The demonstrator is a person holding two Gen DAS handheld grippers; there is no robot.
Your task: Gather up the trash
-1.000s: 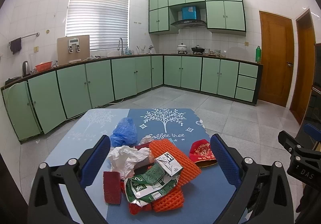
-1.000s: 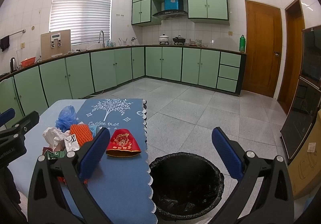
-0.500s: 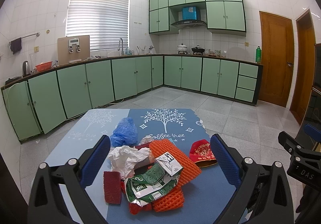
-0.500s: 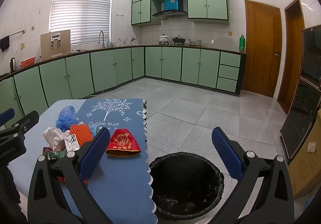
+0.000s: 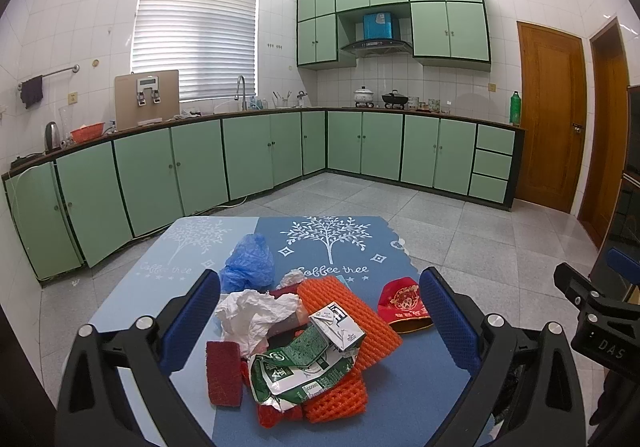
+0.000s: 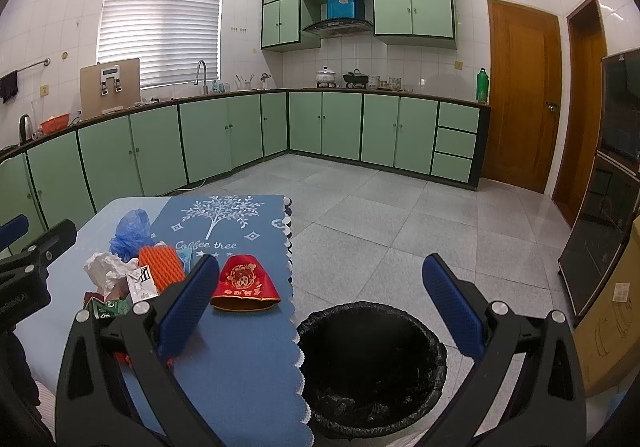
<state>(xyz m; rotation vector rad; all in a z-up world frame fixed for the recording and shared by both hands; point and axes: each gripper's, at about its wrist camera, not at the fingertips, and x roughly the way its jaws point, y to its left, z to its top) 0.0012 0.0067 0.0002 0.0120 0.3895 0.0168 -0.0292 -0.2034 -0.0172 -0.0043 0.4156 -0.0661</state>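
Observation:
A heap of trash lies on the blue table (image 5: 404, 375): orange foam net (image 5: 344, 299), crumpled white tissue (image 5: 252, 311), green wrapper (image 5: 296, 371), small carton (image 5: 338, 327), dark red pad (image 5: 224, 371), blue plastic bag (image 5: 250, 259) and a red pouch (image 5: 404, 303). My left gripper (image 5: 320, 323) is open above the heap, touching nothing. My right gripper (image 6: 320, 311) is open and empty, over the table edge and a black-lined trash bin (image 6: 372, 363) on the floor. The red pouch (image 6: 244, 283) lies just left of the bin.
The table's scalloped cloth edge (image 6: 294, 311) borders the bin. Green kitchen cabinets (image 5: 360, 143) line the far walls across a tiled floor (image 6: 400, 215). A cardboard box (image 6: 608, 319) and a dark appliance (image 6: 600, 231) stand at right. The other gripper's body (image 5: 596, 311) shows at right.

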